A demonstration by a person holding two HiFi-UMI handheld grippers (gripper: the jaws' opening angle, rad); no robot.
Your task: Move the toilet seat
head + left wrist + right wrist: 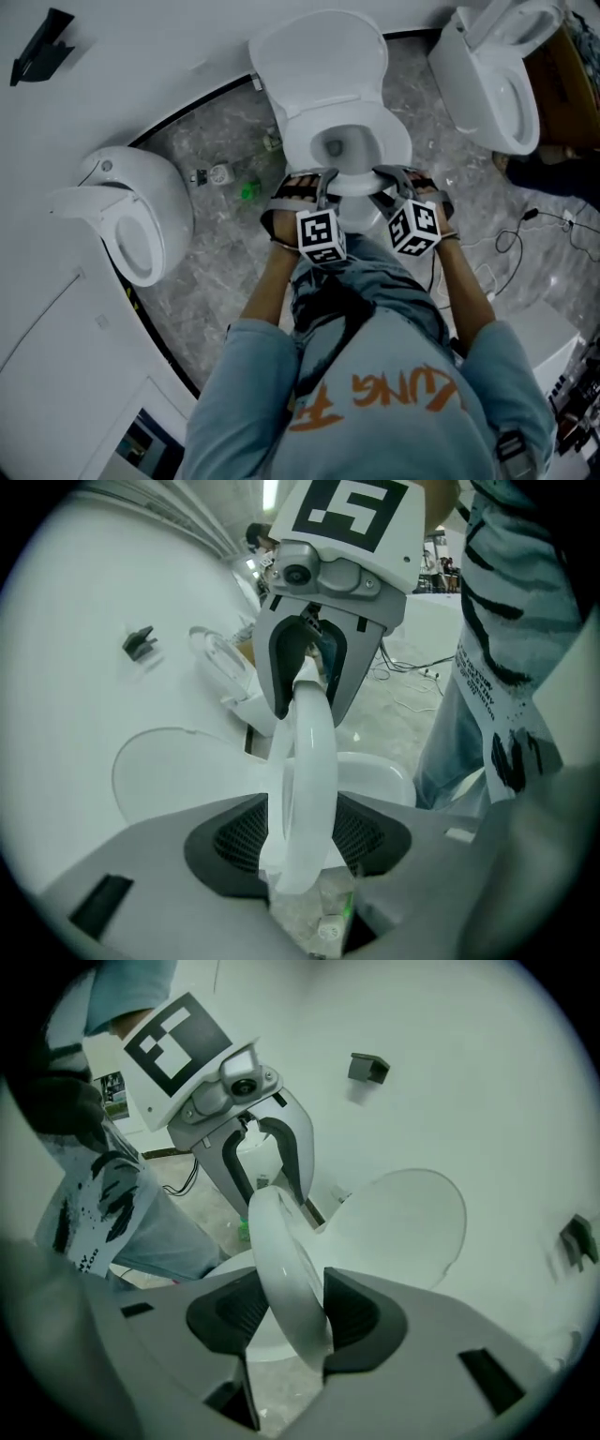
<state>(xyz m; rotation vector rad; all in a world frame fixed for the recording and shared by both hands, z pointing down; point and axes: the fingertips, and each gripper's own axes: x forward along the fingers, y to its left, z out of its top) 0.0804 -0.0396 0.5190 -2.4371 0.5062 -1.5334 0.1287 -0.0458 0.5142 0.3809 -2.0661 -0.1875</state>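
1. The curved white wall (141, 56) and the grey marbled floor (225, 272) took up most of what I saw.
2. Three white toilets stood along that wall. I faced the middle toilet (361, 214), with a second toilet (141, 202) off to my left and a third toilet (487, 75) at the upper right.
3. The middle one's lid (319, 56) stood raised, back against the wall.
4. The toilet seat (286, 1269) was lifted off the bowl at its front. It stood tilted and ran edge-on between both my pairs of jaws.
5. My left gripper (300, 841) had its jaws clamped on the seat's front rim, a pad pressed to each face.
6. My right gripper (291, 1312) gripped the same rim just beside it, its jaws closed on the ring the same way.
7. A cable (511, 239) lay on the floor to my right, and a small green thing (248, 190) lay near the toilet's base.
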